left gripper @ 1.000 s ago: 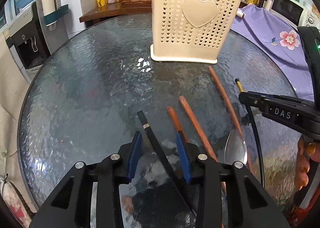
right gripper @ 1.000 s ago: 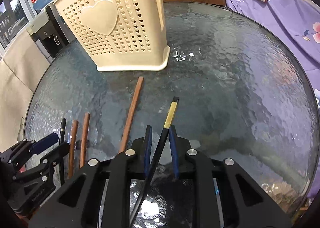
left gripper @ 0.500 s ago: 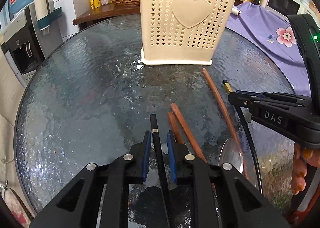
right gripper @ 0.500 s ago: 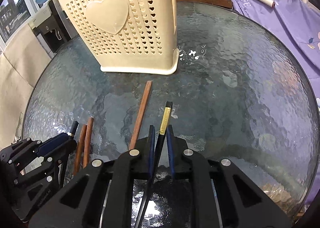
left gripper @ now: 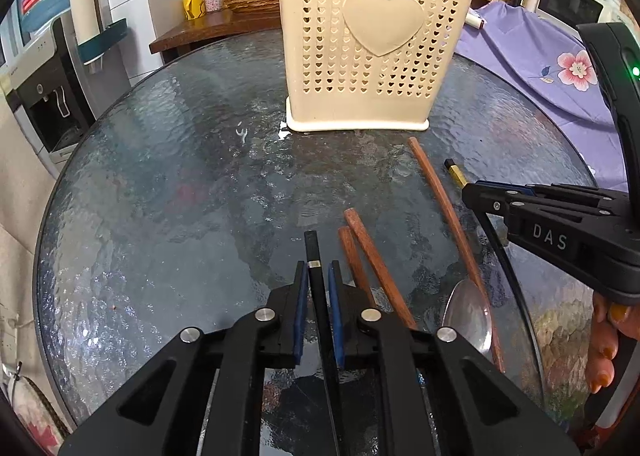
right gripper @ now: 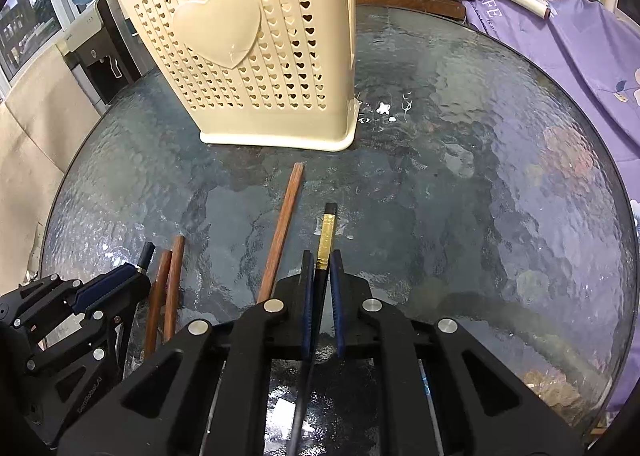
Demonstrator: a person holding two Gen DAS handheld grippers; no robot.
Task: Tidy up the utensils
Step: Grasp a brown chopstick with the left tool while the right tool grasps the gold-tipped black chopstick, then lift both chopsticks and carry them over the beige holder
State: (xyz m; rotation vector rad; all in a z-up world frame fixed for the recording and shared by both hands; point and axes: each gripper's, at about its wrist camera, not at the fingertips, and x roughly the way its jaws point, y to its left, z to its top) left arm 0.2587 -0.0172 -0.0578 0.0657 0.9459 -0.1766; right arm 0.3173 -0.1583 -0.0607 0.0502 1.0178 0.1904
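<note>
Glass table [left gripper: 160,195] holding: cream utensil basket [left gripper: 368,55] at 12 o'clock; left gripper [left gripper: 318,276] pinching a black chopstick [left gripper: 312,248] at 6 o'clock; right gripper [right gripper: 322,268] pinching a gold-banded black chopstick [right gripper: 326,232]; three brown chopsticks [left gripper: 372,256] and a spoon [left gripper: 468,316] lying between them.

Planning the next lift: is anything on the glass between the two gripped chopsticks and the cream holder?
Nothing visible blocks either. Bare table lies between the left gripper's black chopstick and the holder. The brown chopstick lies beside the right gripper's gold-banded chopstick.
</note>
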